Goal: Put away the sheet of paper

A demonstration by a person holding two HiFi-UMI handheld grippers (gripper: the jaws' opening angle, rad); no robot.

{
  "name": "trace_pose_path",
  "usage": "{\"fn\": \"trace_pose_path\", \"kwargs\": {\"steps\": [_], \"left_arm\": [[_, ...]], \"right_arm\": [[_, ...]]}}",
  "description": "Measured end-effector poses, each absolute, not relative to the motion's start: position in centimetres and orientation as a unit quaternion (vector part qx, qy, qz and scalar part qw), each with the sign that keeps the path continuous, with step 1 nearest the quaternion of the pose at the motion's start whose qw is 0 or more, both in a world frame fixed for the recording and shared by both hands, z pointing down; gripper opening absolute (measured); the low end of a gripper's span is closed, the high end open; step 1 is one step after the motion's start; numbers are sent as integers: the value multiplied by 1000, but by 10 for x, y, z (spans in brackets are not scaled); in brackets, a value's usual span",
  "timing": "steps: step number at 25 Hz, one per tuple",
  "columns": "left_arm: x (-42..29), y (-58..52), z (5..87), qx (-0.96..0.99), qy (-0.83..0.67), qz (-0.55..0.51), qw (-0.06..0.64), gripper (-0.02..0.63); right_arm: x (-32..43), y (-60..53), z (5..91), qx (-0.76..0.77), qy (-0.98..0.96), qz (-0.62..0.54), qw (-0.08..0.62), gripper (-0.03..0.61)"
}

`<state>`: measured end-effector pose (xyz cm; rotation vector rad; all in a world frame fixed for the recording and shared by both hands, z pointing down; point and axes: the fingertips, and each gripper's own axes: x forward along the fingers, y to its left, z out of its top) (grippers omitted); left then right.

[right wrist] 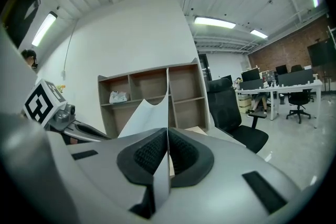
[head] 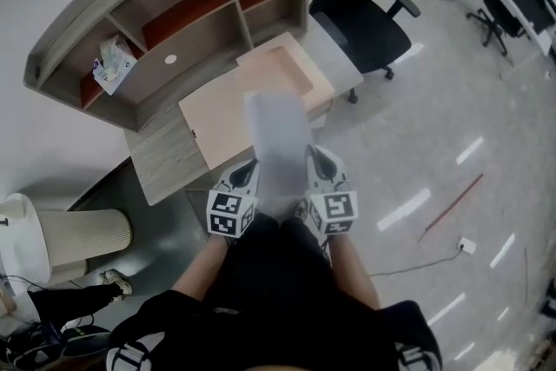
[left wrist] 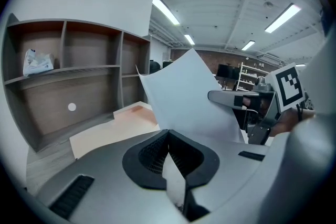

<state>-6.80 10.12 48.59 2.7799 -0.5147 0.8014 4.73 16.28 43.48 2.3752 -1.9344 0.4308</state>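
Your left gripper [head: 246,178] and right gripper [head: 320,168] are each clamped shut on a side edge of the sheet of paper [head: 280,139]. You hold it in the air, just short of the surface [head: 213,122]. Behind the surface stands a shelf unit [head: 187,9] with a white packet [head: 111,65] in one compartment.

**SURFACE MATERIALS AND FINISH**

The sheet of paper [head: 280,148], at frame centre, was thin, smooth, matt white paper. The left gripper [left wrist: 168,135] and right gripper [right wrist: 167,134] had smooth, matt grey plastic shells. Their pads [left wrist: 152,153] were black and finely ribbed. The desk [head: 165,159] was grey wood-grain laminate carrying a matt, pale peach board [head: 228,113]. The shelf unit [head: 200,35], upper left, combined grey wood grain with reddish-brown shelf faces. The office chair [head: 365,22] was matt black. The floor [head: 452,126], at right, was glossy grey and reflective.
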Motion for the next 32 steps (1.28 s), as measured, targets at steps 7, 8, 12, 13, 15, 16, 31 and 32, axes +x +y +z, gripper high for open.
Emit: {"fn": "trace_pose_path", "kwargs": {"steps": [7, 8, 12, 13, 15, 16, 31, 32], "left_arm": [[-69, 86, 495, 935, -191, 274, 119, 46], [-70, 82, 498, 934, -194, 273, 123, 46], [-71, 59, 507, 931, -205, 265, 147, 46], [-70, 53, 509, 930, -207, 263, 151, 46], [-65, 41, 512, 929, -210, 259, 160, 46], [-63, 36, 514, 929, -210, 257, 166, 46], [-82, -48, 554, 899, -257, 268, 232, 46], [-86, -55, 557, 896, -262, 268, 236, 46]], "right_arm": [[40, 142, 448, 747, -646, 153, 30, 18], [39, 138, 450, 745, -647, 156, 32, 18], [40, 122, 456, 738, -652, 169, 54, 18], [41, 117, 456, 738, -652, 165, 53, 18], [44, 105, 454, 735, -655, 165, 60, 18], [45, 99, 454, 732, -657, 167, 64, 18], [39, -12, 497, 670, -699, 220, 116, 18], [37, -20, 502, 664, -703, 225, 119, 18]]}}
